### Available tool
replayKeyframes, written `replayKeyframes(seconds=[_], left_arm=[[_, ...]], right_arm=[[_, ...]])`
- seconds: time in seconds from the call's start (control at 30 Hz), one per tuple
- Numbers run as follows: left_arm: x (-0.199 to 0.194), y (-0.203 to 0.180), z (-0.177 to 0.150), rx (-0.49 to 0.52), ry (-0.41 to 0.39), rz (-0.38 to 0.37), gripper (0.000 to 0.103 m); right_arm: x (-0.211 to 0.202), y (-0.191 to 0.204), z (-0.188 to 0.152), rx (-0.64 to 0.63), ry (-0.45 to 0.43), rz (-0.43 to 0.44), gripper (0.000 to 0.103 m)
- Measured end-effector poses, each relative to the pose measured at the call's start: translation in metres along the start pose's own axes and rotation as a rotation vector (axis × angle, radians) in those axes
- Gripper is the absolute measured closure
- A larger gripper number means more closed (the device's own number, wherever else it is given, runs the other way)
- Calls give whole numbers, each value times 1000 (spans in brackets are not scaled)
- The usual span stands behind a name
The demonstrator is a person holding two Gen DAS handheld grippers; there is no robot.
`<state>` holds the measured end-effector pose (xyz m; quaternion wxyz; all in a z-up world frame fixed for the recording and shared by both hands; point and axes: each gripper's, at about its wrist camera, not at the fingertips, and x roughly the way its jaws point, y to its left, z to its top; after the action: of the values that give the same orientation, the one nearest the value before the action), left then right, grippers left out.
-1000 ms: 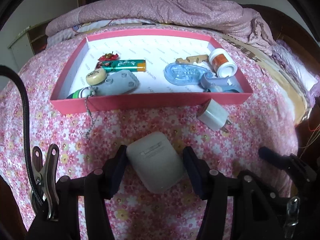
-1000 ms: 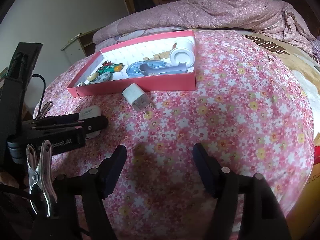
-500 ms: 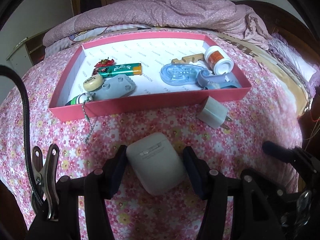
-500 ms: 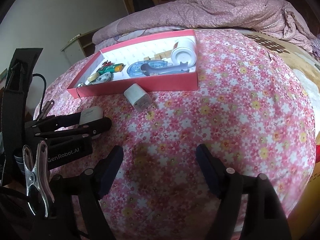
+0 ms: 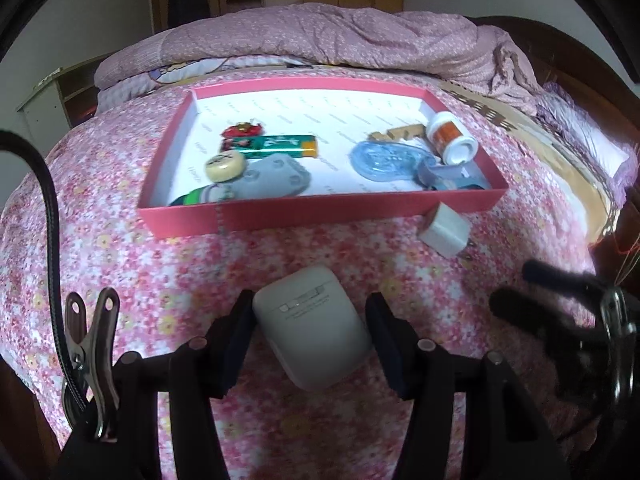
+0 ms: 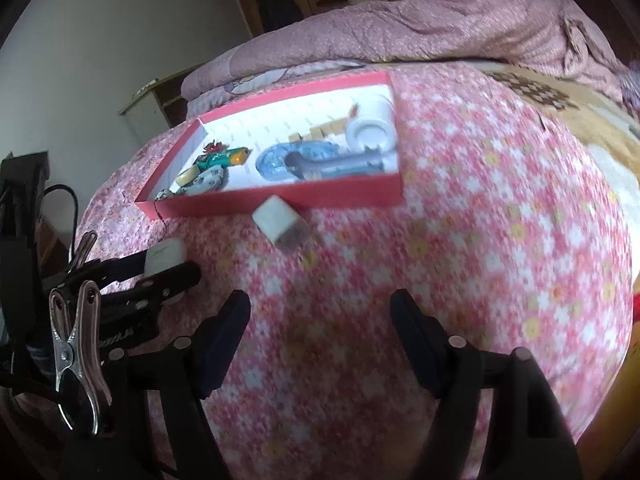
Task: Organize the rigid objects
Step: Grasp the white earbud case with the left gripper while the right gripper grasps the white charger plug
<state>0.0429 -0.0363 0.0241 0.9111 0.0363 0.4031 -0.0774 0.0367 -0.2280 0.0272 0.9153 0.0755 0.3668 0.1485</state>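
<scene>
A white earbud case (image 5: 312,326) sits between the jaws of my left gripper (image 5: 310,320), which is shut on it and holds it over the floral bedspread; it also shows in the right wrist view (image 6: 164,258). A white charger plug (image 5: 445,230) lies on the bedspread just in front of the pink tray (image 5: 320,212), also seen from the right (image 6: 280,220). The tray (image 6: 280,200) holds several small items. My right gripper (image 6: 320,320) is open and empty, low over the bedspread, to the right of the left gripper.
In the tray lie a green lighter (image 5: 280,145), a grey gadget (image 5: 276,178), a blue tape dispenser (image 5: 384,160) and a white pill bottle (image 5: 452,140). A bundled purple quilt (image 5: 340,36) lies behind the tray. The bed's wooden edge (image 5: 600,208) runs at right.
Both grippers have risen and moved forward a little; the tray and plug look closer and lower in view. The left gripper still holds the case. The right view is blurred by motion.
</scene>
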Motion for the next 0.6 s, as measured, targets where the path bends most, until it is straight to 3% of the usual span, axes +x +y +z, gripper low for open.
replayKeyframes(seconds=[0.3, 0.47, 0.6], left_arm=[[-7, 25, -6, -44, -12, 16, 44], [-10, 33, -5, -67, -20, 9, 44], [-14, 36, -2, -73, -30, 8, 44]], right_arm=[[32, 39, 26, -175, 0, -68, 44], [43, 46, 28, -199, 18, -98, 71], [41, 44, 27, -188, 26, -87, 73]])
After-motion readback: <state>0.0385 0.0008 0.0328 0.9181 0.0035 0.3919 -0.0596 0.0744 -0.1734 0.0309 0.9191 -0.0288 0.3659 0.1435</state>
